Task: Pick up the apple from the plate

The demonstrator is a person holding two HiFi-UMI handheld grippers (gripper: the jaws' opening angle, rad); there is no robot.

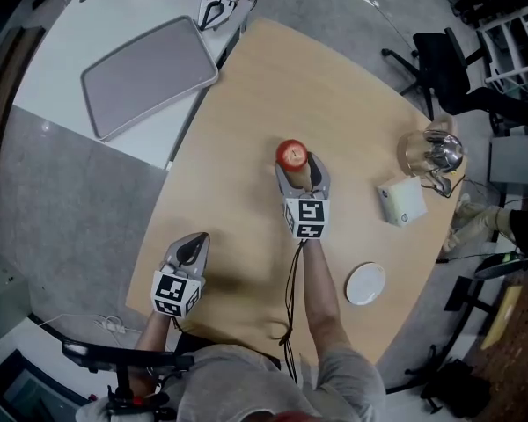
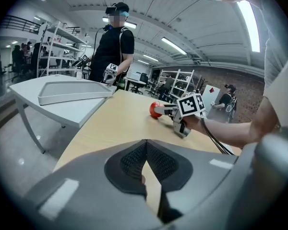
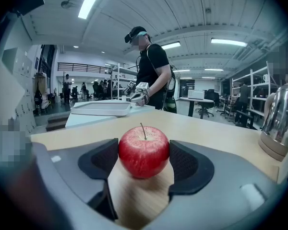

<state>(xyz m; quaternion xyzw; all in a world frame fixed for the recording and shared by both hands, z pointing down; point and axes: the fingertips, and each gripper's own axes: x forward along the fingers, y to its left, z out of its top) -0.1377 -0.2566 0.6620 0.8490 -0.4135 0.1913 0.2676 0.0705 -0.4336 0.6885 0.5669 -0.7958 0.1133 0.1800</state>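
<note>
Over wooden table [image 1: 246, 139], right gripper [image 3: 144, 163] clamps apple [image 1: 291, 155].

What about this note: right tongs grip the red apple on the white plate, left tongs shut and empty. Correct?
No: the apple is not on the plate. The head view shows the plate empty and apart from the apple. The right tongs do grip it; the left tongs are shut and empty.

your left hand-held gripper [image 2: 145, 145] fills the foreground, its dark jaws pressed together with nothing between them. beyond it stretches a pale wooden surface [image 2: 110, 121]. farther along, your right hand-held gripper [image 2: 159, 110] has its jaws at a red apple [image 2: 154, 109]. to the left, a grey tray [image 2: 74, 91] lies on a white surface [image 2: 62, 110].
</note>
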